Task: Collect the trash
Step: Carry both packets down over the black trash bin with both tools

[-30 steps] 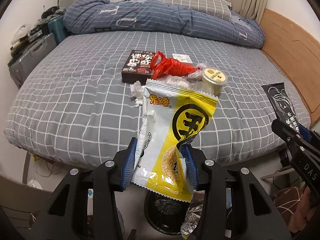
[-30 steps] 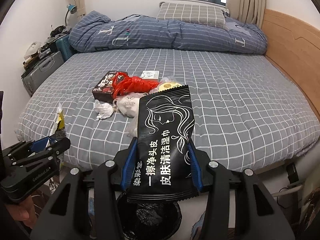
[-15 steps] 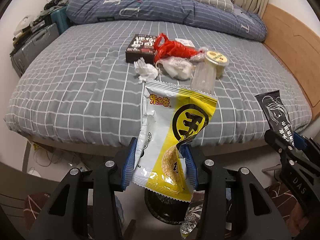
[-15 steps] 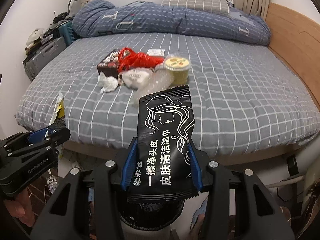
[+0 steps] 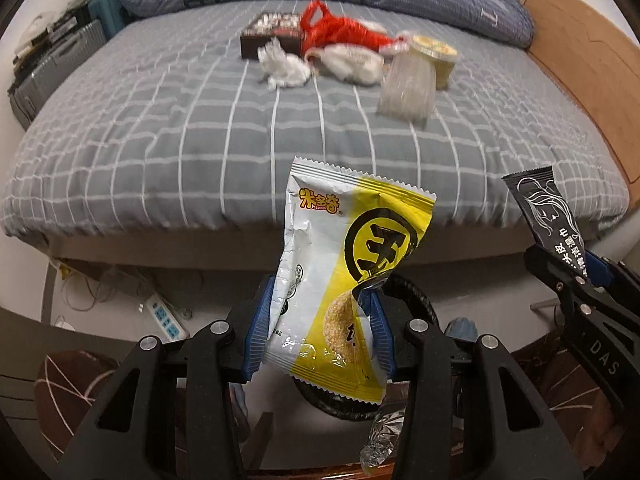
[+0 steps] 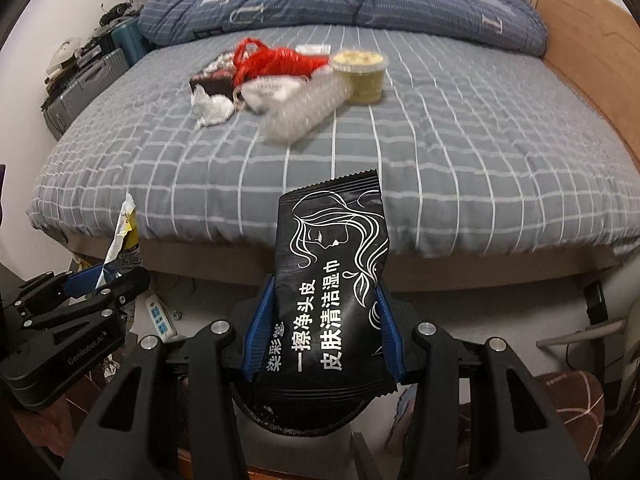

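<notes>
My left gripper [image 5: 320, 328] is shut on a yellow and white snack wrapper [image 5: 344, 276], held above a black-lined trash bin [image 5: 416, 304] on the floor at the foot of the bed. My right gripper [image 6: 324, 332] is shut on a black wet-wipe packet [image 6: 332, 280], also over the bin [image 6: 304, 416]. More trash lies on the bed: a crumpled tissue [image 5: 284, 68], a red plastic bag [image 5: 340, 32], a dark box [image 5: 272, 32], a clear plastic bottle [image 5: 408, 92] and a lidded yellow cup [image 5: 436, 56]. In the right wrist view the left gripper [image 6: 100, 280] shows at the left.
The grey checked bed [image 5: 160, 128] fills the middle, with a blue duvet [image 6: 340, 4] at its head and a wooden side board [image 5: 588, 52] on the right. Suitcases [image 5: 52, 64] stand at the left. A power strip [image 5: 164, 316] and cables lie under the bed edge.
Both grippers have sunk and tilted further down toward the bin, each still holding its wrapper. The bed and its trash have slid up in both views.
</notes>
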`<state>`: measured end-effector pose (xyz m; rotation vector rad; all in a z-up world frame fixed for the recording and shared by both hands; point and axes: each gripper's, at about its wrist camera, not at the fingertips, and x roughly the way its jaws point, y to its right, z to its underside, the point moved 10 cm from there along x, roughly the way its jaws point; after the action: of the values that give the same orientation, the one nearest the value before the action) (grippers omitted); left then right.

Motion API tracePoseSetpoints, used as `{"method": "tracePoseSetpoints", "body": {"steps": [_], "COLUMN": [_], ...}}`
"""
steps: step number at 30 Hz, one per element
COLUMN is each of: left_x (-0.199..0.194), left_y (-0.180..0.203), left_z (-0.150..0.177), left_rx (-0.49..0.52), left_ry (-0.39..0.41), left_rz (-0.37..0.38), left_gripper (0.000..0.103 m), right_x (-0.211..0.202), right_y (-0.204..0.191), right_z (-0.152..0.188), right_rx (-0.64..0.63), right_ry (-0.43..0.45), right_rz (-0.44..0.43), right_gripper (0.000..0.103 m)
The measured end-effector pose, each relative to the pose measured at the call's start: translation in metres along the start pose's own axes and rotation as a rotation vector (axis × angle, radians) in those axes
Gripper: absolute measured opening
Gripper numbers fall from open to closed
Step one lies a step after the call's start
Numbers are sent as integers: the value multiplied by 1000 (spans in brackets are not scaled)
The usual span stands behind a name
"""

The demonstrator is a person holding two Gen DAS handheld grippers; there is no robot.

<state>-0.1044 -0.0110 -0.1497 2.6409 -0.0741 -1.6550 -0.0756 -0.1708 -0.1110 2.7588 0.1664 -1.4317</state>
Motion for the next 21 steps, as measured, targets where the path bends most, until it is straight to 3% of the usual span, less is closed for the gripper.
{"method": "tracePoseSetpoints", "body": {"steps": [5,21], "left_x": [19,81], "left_y": [-1,-12], "left_z": [19,56], "left_rx": [-15,-24], "left_ry": [-47,-131], "left_rz": [35,34], "left_gripper": [44,44], "right_x": [16,85], "right_y": [0,-1], "right_z": [17,68], "right_rx": [-4,-18], "right_ry": [-29,-164], "right_rz": [6,-5], "right_gripper": [45,45]}}
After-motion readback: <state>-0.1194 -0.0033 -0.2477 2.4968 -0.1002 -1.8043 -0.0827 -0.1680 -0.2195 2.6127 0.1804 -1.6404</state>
